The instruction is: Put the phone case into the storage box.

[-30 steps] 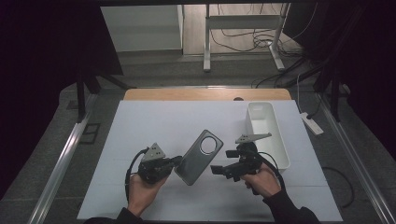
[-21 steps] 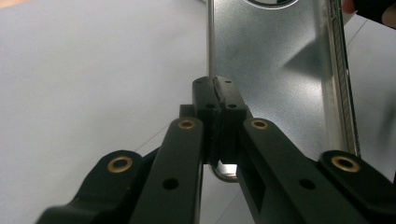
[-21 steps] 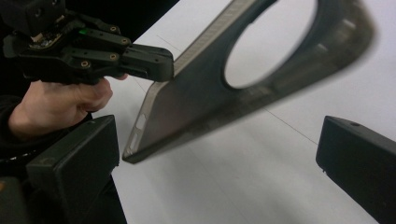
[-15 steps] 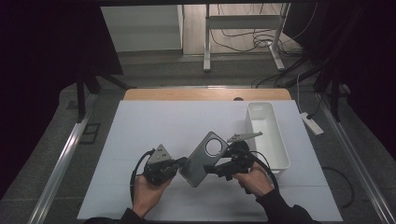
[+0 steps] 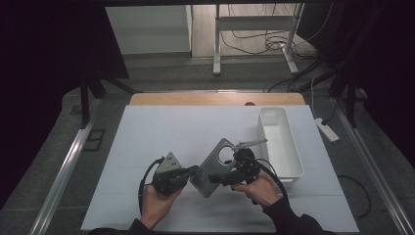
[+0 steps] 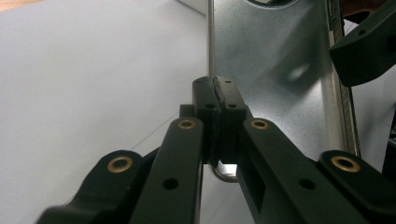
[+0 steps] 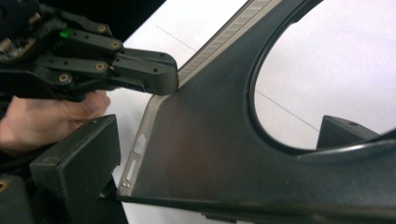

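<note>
Since the earlier frame, the right claw [image 5: 222, 178] had come in toward the metal plate [image 5: 214, 169], and its jaws stood on either side of the plate; whether they pressed was hard to tell. The left claw [image 5: 195, 170] was clamped on the plate's edge above the table [image 5: 161, 132], beside the white bin [image 5: 280, 139]. No writing was readable.

White bin [image 5: 281, 147] blocks right; table [image 5: 161, 132] open left, ahead.
</note>
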`<state>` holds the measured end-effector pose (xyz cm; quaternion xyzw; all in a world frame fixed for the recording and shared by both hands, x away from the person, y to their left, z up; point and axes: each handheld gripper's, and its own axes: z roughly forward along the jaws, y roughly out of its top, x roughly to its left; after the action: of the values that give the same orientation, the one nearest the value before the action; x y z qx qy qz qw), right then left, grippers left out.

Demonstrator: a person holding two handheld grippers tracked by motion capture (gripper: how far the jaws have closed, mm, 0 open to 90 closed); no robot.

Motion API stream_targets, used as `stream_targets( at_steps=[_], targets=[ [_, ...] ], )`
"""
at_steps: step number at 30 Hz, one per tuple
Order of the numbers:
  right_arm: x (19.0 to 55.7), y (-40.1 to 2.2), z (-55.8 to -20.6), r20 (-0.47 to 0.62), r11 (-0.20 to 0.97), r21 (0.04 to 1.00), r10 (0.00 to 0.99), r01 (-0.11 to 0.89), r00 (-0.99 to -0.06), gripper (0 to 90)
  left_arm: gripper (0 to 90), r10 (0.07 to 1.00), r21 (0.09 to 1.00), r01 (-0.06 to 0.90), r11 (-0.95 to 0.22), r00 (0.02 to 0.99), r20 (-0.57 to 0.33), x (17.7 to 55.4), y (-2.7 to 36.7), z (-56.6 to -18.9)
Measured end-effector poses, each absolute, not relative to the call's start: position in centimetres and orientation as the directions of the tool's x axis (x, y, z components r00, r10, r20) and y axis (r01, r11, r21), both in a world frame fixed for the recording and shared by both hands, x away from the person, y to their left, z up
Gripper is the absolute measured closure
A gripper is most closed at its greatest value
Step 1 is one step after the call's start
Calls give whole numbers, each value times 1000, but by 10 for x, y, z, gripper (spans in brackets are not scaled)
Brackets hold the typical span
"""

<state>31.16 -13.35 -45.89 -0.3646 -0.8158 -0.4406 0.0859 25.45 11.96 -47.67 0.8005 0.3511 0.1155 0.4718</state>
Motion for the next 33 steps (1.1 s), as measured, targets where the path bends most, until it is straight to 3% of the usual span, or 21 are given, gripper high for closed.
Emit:
stream_targets(
  at_steps=[3,7,8,9,10,13,21,33],
  targets=[
    [312,-134,-458,464,338,657,522,674,-715,71,892,672,839,451,-306,726,-145,254,120,-476],
    [312,-135,-458,474,336,647,527,685,-706,283,892,675,842,447,-303,724,-141,252,119,-476],
    [312,-135,-458,474,336,647,527,685,-706,283,892,675,842,447,-303,724,-141,252,119,-476],
    [312,-136,-458,489,331,639,521,694,-699,370,892,676,843,443,-305,725,-136,252,119,-476],
    [312,-136,-458,489,331,639,521,694,-699,370,892,676,843,443,-305,725,-136,252,119,-476],
    [312,-137,-457,513,320,636,504,702,-695,505,891,675,846,434,-310,727,-125,250,118,-478],
    [313,-138,-460,561,291,623,481,726,-674,690,891,680,854,419,-310,725,-109,248,118,-481],
    [316,-142,-464,658,214,574,454,790,-601,818,887,672,854,416,-314,732,-109,248,118,-482]
  ],
)
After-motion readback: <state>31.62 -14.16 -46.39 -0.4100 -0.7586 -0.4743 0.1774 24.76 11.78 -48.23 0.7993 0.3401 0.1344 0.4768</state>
